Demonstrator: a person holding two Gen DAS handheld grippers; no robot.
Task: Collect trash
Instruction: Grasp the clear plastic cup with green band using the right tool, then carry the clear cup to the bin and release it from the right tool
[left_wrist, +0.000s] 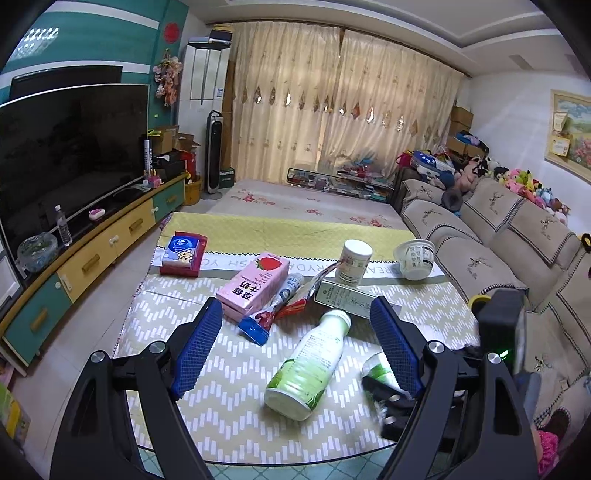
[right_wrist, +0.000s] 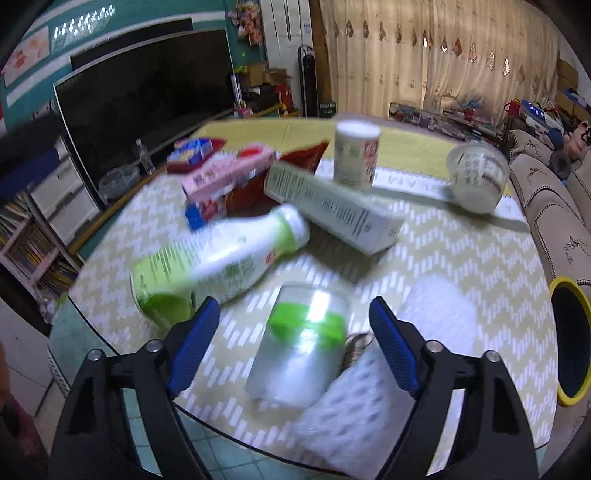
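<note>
Trash lies scattered on the patterned tablecloth (left_wrist: 207, 406). My left gripper (left_wrist: 295, 306) is open above a green-and-white bottle (left_wrist: 308, 365) lying on its side, its pads clear of it. Beyond lie a pink strawberry milk carton (left_wrist: 255, 284), a blue and red wrapper (left_wrist: 273, 314), a pale green box (left_wrist: 347, 299), an upright white cup (left_wrist: 354, 262) and a tipped yogurt tub (left_wrist: 415, 258). My right gripper (right_wrist: 294, 302) is open around a clear cup with a green band (right_wrist: 303, 343); neither pad touches it. The bottle (right_wrist: 221, 266) lies just left of that cup.
A yellow-rimmed bin (right_wrist: 569, 339) stands off the table's right edge. A red tissue box (left_wrist: 183, 254) sits at the far left of the table. A TV and cabinet (left_wrist: 103, 243) line the left side, a sofa (left_wrist: 498, 229) the right. A whitish film (right_wrist: 369, 406) lies by the clear cup.
</note>
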